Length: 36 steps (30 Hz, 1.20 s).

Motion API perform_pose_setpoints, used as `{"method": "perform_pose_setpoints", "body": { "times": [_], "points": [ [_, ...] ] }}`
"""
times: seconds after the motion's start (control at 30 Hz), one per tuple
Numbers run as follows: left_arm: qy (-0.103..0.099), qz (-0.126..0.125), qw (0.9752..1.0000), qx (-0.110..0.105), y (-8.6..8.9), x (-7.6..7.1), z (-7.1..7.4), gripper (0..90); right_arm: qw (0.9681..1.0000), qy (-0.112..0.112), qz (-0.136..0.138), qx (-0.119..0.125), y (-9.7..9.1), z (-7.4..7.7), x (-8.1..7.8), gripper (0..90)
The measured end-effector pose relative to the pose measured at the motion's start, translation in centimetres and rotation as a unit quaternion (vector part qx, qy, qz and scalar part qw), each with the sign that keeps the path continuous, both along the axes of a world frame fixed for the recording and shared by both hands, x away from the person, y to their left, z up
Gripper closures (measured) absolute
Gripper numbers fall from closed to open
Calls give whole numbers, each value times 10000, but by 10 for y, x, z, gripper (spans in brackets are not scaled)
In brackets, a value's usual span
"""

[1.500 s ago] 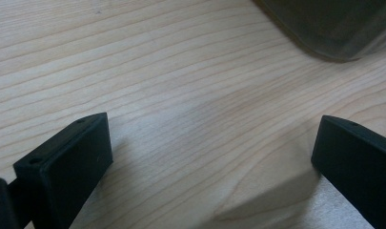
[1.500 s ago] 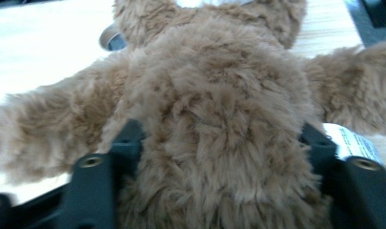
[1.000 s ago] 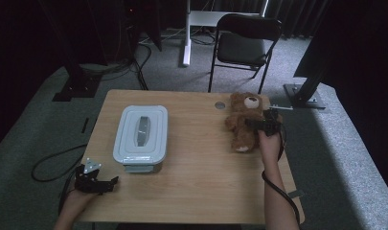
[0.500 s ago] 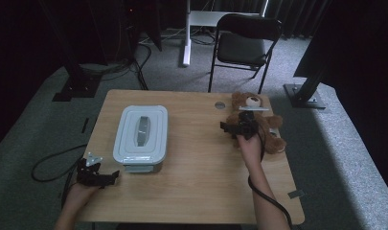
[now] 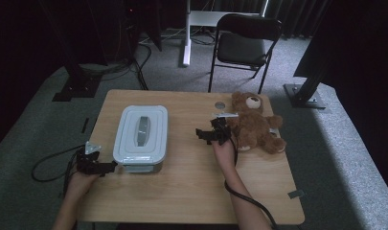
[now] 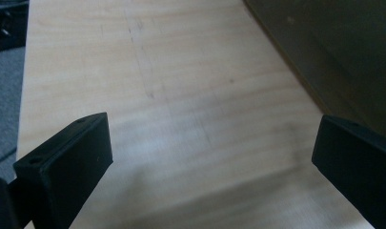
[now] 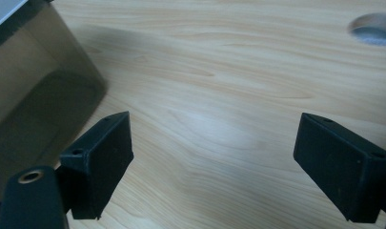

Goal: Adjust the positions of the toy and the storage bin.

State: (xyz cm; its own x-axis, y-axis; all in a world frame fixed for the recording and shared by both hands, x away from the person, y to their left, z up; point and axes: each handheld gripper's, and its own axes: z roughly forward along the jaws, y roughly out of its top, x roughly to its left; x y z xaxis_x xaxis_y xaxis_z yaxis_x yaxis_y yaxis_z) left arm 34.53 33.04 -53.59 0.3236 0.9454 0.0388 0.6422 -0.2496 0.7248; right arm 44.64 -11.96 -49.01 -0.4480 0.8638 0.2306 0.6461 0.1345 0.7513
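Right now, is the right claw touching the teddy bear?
Apart. The right gripper view shows the right claw open, bare table between its jaws. The high view puts it just left of the teddy bear, pointing toward the lidded container.

My left gripper [image 5: 108, 166] is black, with a grey three-cornered plate [image 5: 91, 148] on top and a black cable [image 5: 50, 160] trailing off; my right gripper [image 5: 204, 134] is black too, its cable [image 5: 249, 201] thick; both have blocky jaws with small screw holes; forearms bare.
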Motion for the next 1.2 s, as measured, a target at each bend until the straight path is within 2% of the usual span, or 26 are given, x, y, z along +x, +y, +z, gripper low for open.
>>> {"method": "perform_pose_setpoints", "body": {
  "times": [0.13, 0.23, 0.33, 0.43, 0.7, 0.8, 0.87, 0.97, 1.03, 1.2],
  "points": [
    [-28, 31, 10000, -1, 1, 11, 5, 6, 9997, 189, 124, -44, 20, -9, 5, 130],
    [-70, -49, 9999, -70, 0, 19, 6, 6, 9995, 269, 180, -52, 33, -15, 8, 130],
    [-100, -126, 9999, -7, -3, 24, 7, 5, 9989, 367, 282, -56, 44, -22, 10, 130],
    [-96, -174, 9997, -155, -8, 26, 8, 6, 9983, 446, 372, -92, 52, -27, 12, 130],
    [-65, -343, 9993, -112, -23, 24, 8, 6, 9978, 445, 481, -121, 55, -28, 14, 130],
    [-34, -481, 9988, 37, -33, 23, 6, 6, 9974, 485, 529, -118, 53, -30, 18, 130],
    [-32, -530, 9986, 64, -37, 23, 6, 6, 9972, 499, 546, -111, 53, -30, 19, 130],
    [22, -915, 9958, 8, -52, 21, 6, 6, 9966, 520, 630, -109, 53, -32, 21, 129],
    [17, -1027, 9947, -26, -59, 20, 6, 6, 9955, 513, 777, -150, 53, -32, 23, 129],
    [-23, -836, 9965, -75, -62, 26, 10, 6, 9958, 475, 783, -84, 50, -29, 29, 130]
  ]
}}
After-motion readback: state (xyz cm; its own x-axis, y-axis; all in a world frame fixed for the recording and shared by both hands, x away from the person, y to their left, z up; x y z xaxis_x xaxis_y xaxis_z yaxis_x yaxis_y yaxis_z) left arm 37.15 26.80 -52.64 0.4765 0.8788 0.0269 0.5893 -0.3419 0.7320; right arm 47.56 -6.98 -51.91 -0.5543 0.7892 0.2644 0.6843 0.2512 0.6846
